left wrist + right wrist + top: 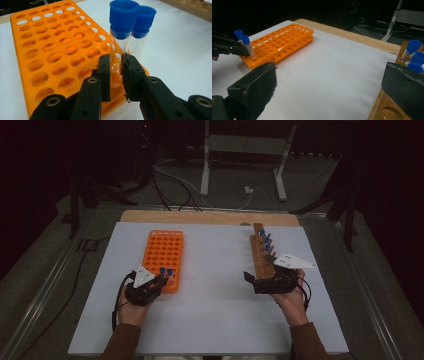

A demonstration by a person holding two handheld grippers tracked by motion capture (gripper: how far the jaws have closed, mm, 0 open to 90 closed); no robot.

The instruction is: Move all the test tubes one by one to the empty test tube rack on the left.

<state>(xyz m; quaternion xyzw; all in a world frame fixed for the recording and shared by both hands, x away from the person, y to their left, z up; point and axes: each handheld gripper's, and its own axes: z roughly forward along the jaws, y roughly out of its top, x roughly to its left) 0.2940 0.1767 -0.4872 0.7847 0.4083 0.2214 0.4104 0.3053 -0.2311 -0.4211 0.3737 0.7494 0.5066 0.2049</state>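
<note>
An orange tube rack (165, 251) lies left of centre on the white board. Two clear test tubes with blue caps (166, 271) stand in its near right corner. In the left gripper view the nearer tube (117, 45) stands between my left gripper's (116, 72) jaws, which are shut on its glass body; the second tube (140, 35) is just behind it. A wooden rack (260, 252) on the right holds three blue-capped tubes (265, 240). My right gripper (259, 268) hovers at its near end, wide open and holding nothing (329, 95).
The white board (215, 300) rests on a wooden table top (210, 216). Most holes of the orange rack (50, 50) are unfilled. A metal stand (245, 150) and cables lie on the floor beyond the table.
</note>
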